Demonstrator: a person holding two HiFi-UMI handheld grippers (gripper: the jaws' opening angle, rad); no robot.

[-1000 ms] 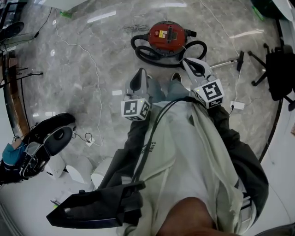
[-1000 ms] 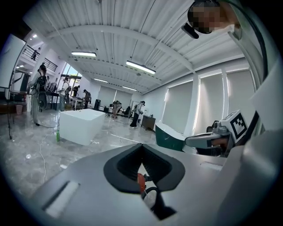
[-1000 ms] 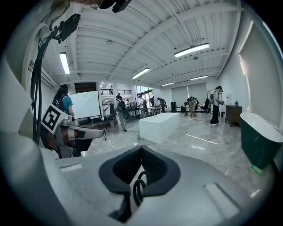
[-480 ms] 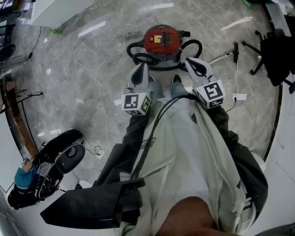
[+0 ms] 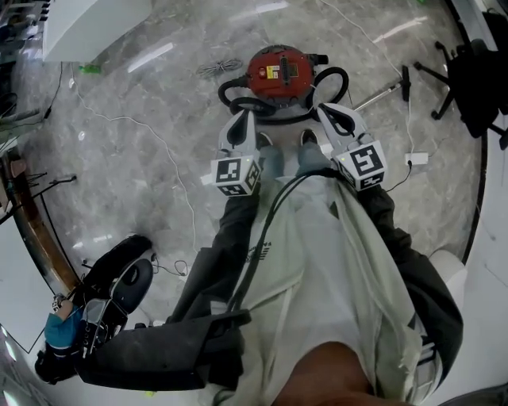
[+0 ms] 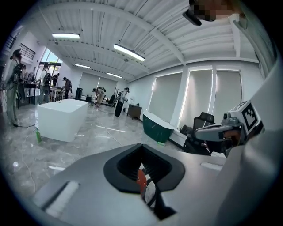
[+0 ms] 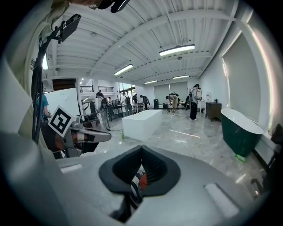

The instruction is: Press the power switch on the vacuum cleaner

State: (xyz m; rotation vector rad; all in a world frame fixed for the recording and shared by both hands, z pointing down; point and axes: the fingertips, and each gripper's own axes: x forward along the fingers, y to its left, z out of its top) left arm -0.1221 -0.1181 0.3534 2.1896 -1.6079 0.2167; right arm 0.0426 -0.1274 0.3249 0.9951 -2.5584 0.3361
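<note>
A round red vacuum cleaner point(image 5: 279, 70) sits on the grey marble floor with its black hose point(image 5: 252, 103) looped around it. In the head view my left gripper point(image 5: 240, 119) and right gripper point(image 5: 325, 109) hang side by side just short of it, above the person's shoes, both pointing at it. Both pairs of jaws are shut with nothing held. In each gripper view a sliver of the red vacuum cleaner point(image 6: 141, 182) point(image 7: 142, 180) shows through the dark opening between the jaws. The switch itself cannot be made out.
A metal wand point(image 5: 382, 93) lies to the right of the vacuum, near a white power strip point(image 5: 418, 158) and an office chair point(image 5: 476, 71). White cables point(image 5: 151, 135) cross the floor at left. A white block point(image 5: 91, 24) stands far left, and black equipment point(image 5: 111, 285) lies near left.
The vacuum cleaner has come closer to both grippers as the person stepped toward it. The grippers keep the same side-by-side pose, still shut.
</note>
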